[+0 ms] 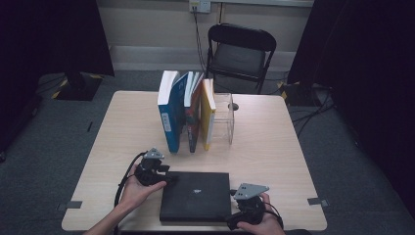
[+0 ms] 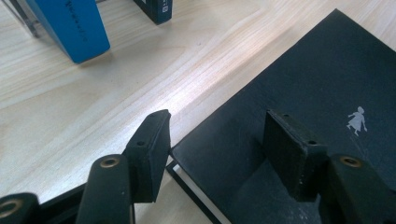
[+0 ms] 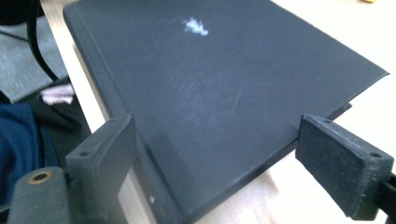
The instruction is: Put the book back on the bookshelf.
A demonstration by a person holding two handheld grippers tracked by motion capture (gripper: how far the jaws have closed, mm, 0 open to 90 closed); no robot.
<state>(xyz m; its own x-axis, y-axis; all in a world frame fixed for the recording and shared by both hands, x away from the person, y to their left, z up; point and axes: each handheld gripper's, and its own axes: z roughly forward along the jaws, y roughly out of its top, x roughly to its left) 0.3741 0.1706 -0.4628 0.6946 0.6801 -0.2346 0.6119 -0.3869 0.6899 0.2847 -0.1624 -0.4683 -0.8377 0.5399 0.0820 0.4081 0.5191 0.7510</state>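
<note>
A black book (image 1: 195, 196) with a small white figure on its cover lies flat near the table's front edge. My left gripper (image 1: 166, 179) is at the book's far left corner. In the left gripper view its jaws (image 2: 219, 140) stand open astride that corner of the book (image 2: 303, 84), one pad beside the edge and one over the cover. My right gripper (image 1: 235, 211) is at the near right corner. In the right gripper view it (image 3: 224, 154) is open wide, with the corner of the book (image 3: 210, 84) between the pads and not pressed.
Three books stand upright at mid-table: a blue one (image 1: 171, 115), a dark one (image 1: 193, 112) and a yellow one (image 1: 208, 115), against a clear plastic holder (image 1: 224, 117). The wooden table (image 1: 274, 147) has bare room on both sides. A black folding chair (image 1: 240, 54) stands behind it.
</note>
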